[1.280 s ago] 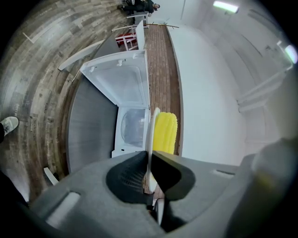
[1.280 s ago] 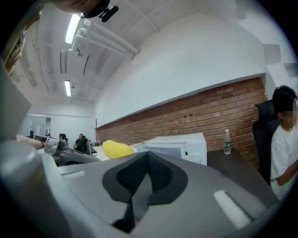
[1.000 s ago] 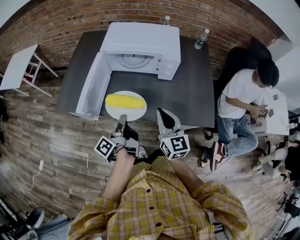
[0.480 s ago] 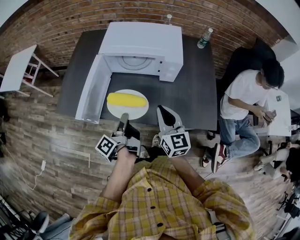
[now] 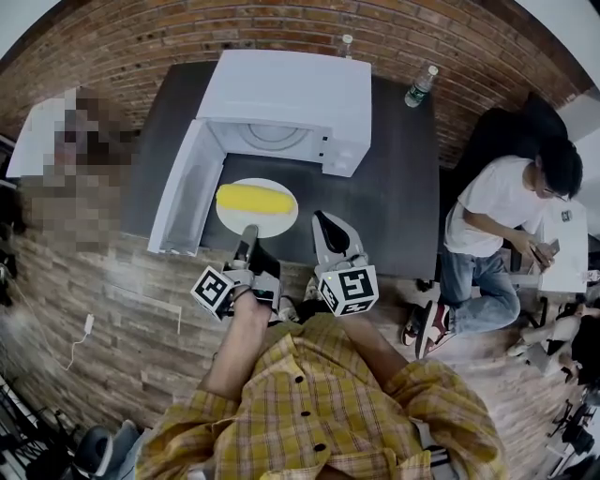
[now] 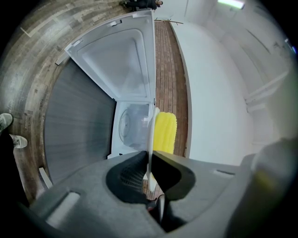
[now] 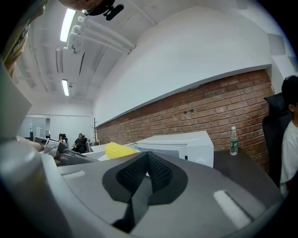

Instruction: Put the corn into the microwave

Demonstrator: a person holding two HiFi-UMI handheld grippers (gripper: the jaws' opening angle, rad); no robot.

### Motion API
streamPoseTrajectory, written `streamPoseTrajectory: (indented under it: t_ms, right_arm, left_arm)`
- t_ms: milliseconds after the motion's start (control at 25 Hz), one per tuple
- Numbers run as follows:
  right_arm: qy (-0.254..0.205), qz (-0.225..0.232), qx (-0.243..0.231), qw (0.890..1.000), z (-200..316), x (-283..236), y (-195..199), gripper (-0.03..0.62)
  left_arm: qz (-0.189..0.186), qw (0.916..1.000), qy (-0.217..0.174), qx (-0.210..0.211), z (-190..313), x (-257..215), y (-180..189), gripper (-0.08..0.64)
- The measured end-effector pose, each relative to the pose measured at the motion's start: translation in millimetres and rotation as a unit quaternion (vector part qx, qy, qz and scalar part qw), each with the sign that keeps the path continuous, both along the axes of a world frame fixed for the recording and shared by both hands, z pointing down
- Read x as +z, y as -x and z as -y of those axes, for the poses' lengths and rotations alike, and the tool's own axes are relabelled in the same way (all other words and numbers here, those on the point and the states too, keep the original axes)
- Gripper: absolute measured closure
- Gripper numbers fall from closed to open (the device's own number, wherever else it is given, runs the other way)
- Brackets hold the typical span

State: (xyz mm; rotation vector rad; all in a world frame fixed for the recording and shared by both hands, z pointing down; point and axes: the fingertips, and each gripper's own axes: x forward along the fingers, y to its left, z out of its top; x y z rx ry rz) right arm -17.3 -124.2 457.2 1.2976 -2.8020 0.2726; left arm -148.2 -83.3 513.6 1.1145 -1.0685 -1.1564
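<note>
Room: a brick wall (image 5: pixel 281 28) runs behind a dark table (image 5: pixel 394 187); a person (image 5: pixel 497 216) sits off to my right and takes no part.
Table: the white microwave (image 5: pixel 291 94) stands at the back, with a water bottle (image 5: pixel 422 86) near its right end.
Microwave: its door (image 5: pixel 187 192) hangs wide to the left, so the cavity faces me and the way in looks clear.
Corn: the yellow corn (image 5: pixel 255 198) lies lengthwise across a white plate (image 5: pixel 281 220), just in front of the open cavity and not yet inside.
Plate: it serves as a tray, I judge, so the cob goes in without being squeezed or rolling off. I cannot tell whether it rests on the table or hangs just clear of it.
Left gripper: my left gripper (image 5: pixel 248 232) pinches the plate's near rim, jaws narrow with the thin white edge clamped between the pads.
Right gripper: my right gripper (image 5: pixel 323 225) sits just beside the left one, jaws together on nothing, off the plate.
Arm pose: both forearms reach forward side by side, and both grippers point about level toward the microwave. The left one is rolled onto its side so its jaws close above and below the rim.
Next: a straight, level push into the cavity, I judge. Any tilt could let the cob roll.
</note>
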Motion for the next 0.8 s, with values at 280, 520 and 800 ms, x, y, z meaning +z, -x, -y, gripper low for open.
streamPoseTrajectory:
  t_ms: [280, 520, 800]
  right_arm:
    - [0.002, 0.008, -0.014, 1.000, 26.8, 3.4, -7.5, 0.588]
    - [0.007, 0.015, -0.020, 1.000, 44.1, 7.0, -16.3, 0.588]
    - [0.014, 0.009, -0.018, 1.000, 52.9, 14.5, -18.0, 0.588]
  left_arm:
    - [0.006, 0.9999, 0.007, -0.009, 25.4, 3.0, -9.1, 0.531]
    - [0.011, 0.9998, 0.009, -0.016, 42.9, 3.6, -16.0, 0.531]
    - [0.003, 0.9998, 0.015, -0.014, 55.0, 9.2, -15.6, 0.531]
